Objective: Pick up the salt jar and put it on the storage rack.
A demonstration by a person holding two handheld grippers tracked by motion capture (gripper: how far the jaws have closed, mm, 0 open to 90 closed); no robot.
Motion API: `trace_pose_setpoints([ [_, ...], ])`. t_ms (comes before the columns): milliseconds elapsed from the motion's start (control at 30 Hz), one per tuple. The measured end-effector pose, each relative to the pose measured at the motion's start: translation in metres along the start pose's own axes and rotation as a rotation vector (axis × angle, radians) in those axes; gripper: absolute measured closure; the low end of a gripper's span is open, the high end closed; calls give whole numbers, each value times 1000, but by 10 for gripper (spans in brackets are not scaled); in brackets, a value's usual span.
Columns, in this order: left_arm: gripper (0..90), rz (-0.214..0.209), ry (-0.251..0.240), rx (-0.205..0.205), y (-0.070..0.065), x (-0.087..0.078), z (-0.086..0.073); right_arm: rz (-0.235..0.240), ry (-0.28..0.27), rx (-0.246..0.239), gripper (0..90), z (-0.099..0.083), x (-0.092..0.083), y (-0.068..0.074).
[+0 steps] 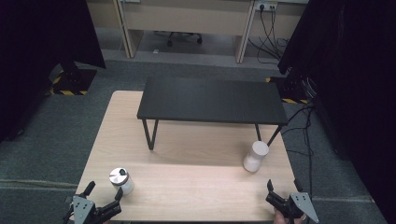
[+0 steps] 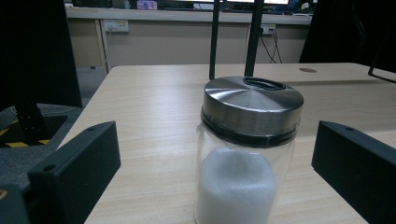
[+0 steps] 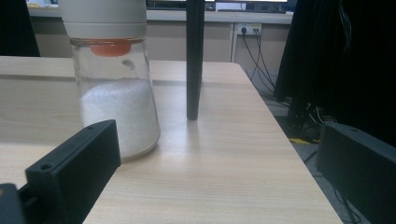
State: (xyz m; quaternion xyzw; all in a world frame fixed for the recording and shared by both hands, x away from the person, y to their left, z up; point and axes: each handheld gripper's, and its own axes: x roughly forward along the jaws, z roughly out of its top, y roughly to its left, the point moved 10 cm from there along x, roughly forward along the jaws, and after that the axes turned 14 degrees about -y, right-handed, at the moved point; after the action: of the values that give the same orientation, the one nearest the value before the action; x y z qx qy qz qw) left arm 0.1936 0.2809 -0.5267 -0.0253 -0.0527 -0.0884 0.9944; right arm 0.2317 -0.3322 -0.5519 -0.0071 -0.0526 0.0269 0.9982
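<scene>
Left tool [image 1: 103,198] is open at the surface's [image 1: 187,186] near left corner, jaws straddling the steel-lidded jar [image 1: 122,180], which stands upright just ahead and dead centre between them in the left gripper view [image 2: 247,154]: a straight push forward should seat it. Right tool [image 1: 280,198] is also open at the near right corner, holding nothing. The white-capped jar [image 1: 255,157] stands upright ahead and off to its left near the right edge, beside the black rack's [image 1: 212,100] leg, so the left side looks closer to a grasp.
</scene>
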Motion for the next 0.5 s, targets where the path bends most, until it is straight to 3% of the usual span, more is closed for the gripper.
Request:
trace_pose_setpoints([
  [267,0,-16,21,-7,-3,9,1,2,0,-4,2,0,0,0],
  [500,0,-11,38,12,-7,17,0,5,6,-8,2,0,0,1],
])
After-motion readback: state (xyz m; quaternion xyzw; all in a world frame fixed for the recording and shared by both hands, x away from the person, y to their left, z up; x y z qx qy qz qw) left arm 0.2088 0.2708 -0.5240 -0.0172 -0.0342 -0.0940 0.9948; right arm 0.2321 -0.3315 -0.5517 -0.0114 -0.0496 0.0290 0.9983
